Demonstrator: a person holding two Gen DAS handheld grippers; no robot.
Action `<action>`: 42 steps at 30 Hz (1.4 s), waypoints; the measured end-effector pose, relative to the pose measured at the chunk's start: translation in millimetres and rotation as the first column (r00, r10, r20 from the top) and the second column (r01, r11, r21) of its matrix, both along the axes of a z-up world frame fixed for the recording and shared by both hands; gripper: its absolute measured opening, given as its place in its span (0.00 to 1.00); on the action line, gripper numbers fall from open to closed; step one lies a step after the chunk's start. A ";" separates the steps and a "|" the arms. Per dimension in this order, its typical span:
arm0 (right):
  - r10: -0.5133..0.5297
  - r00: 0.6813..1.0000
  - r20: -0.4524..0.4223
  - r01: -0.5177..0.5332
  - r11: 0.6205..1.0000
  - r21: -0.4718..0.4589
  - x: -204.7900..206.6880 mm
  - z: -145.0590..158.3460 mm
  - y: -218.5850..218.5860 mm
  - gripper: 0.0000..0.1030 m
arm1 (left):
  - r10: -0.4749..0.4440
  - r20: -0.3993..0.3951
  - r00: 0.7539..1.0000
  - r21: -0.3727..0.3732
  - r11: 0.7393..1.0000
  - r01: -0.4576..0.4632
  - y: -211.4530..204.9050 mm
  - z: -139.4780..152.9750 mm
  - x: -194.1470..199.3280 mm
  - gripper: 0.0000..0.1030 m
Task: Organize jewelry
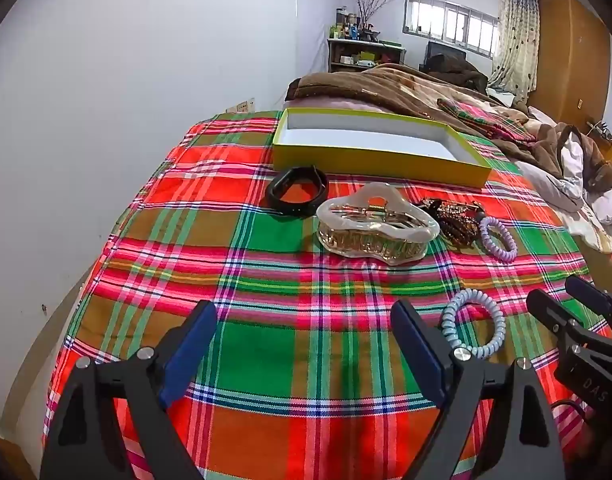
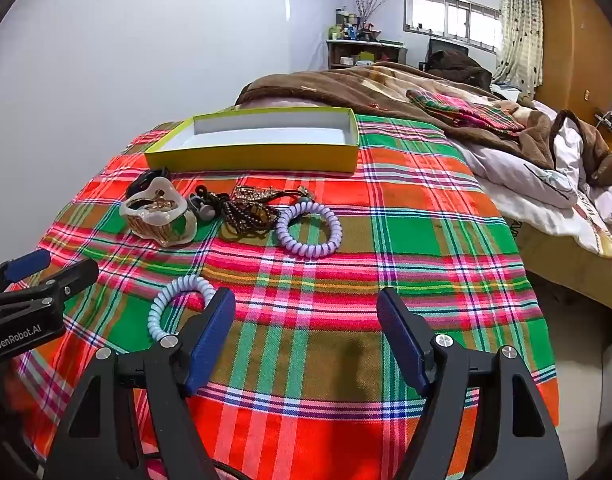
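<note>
An open yellow box [image 1: 370, 160] [image 2: 250, 156] with a white inside stands empty at the far side of the plaid cloth. In front of it lie a black band [image 1: 297, 192], a white and gold hair claw [image 1: 376, 228] [image 2: 160, 216], a pile of dark bead strings [image 1: 454, 218] [image 2: 246, 212], a purple coil hair tie [image 1: 499, 238] [image 2: 310, 230] and a pale blue coil hair tie [image 1: 474, 322] [image 2: 174, 306]. My left gripper [image 1: 306, 348] is open and empty, left of the blue tie. My right gripper [image 2: 306, 336] is open and empty, right of it.
The plaid cloth [image 1: 266, 264] [image 2: 426, 240] covers the near end of a bed. Brown blankets [image 1: 406, 88] and white bedding [image 2: 546, 188] lie behind and to the right. A white wall runs along the left. The right gripper shows at the left wrist view's right edge [image 1: 578, 320].
</note>
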State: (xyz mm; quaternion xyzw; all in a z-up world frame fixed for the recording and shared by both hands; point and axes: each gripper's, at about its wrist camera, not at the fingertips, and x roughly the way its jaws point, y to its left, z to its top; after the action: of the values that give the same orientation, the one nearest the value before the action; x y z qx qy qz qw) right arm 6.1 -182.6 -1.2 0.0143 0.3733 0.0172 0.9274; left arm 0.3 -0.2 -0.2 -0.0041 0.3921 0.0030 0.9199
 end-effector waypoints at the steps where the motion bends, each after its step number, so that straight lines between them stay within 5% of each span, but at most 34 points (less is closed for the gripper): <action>1: 0.000 1.000 0.003 0.000 1.000 0.003 -0.3 -0.2 -0.4 0.71 | -0.001 0.002 1.000 -0.001 1.000 0.001 0.2 0.0 0.0 0.87; 42: 0.033 0.999 0.035 -0.033 0.999 -0.007 -5.6 5.8 10.1 0.71 | 0.032 -0.013 0.999 -0.046 0.998 -0.033 15.4 0.6 -6.8 0.87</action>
State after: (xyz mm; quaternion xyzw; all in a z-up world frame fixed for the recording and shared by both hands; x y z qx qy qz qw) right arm 0.5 -172.4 4.6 0.0050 0.3574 0.0317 0.9334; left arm -6.5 15.3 0.5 -0.0319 0.3974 0.0089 0.9171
